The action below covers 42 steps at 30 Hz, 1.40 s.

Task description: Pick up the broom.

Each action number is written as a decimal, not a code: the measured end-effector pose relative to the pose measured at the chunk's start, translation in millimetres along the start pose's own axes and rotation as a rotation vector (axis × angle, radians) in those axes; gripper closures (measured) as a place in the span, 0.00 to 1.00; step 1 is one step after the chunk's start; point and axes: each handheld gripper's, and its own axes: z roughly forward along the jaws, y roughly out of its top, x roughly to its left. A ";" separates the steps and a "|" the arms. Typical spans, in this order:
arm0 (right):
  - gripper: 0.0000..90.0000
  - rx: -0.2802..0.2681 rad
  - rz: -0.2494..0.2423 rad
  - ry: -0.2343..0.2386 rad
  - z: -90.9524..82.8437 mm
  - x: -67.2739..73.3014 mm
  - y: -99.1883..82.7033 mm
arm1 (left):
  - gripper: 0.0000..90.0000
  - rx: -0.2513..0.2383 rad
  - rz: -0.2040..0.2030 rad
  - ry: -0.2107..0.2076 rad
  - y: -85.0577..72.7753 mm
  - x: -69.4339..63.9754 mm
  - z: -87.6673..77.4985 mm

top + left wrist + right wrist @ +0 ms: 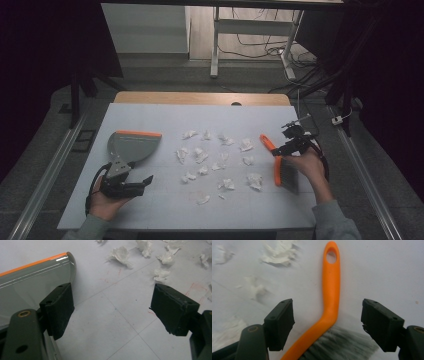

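White worktop [150,210], crumpled white paper scraps [200,156] scattered mid-surface between the tools. Grey plastic dustpan with orange lip [131,145] lies toward the left edge, mouth facing the scraps, likely to receive them. Left gripper [142,183] sits beside it, jaws spread, holding nothing. Orange-handled brush with grey bristles [329,302] lies near the right edge; right gripper [280,151] straddles its handle, jaws wide, not gripping.

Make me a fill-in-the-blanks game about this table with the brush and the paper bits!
1. The grey dustpan has an edge coloured ____.
2. The right gripper has its jaws ____ around the orange-handled brush, not touching it.
3. The crumpled white paper scraps lie between the dustpan and the ____.
4. The left gripper has ____ between its jaws.

Missing words: orange; open; brush; nothing
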 end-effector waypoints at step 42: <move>0.78 -0.144 0.115 0.129 -52.9 -22.6 -9.3 | 0.23 -0.032 0.028 -0.018 5.0 -5.5 -2.8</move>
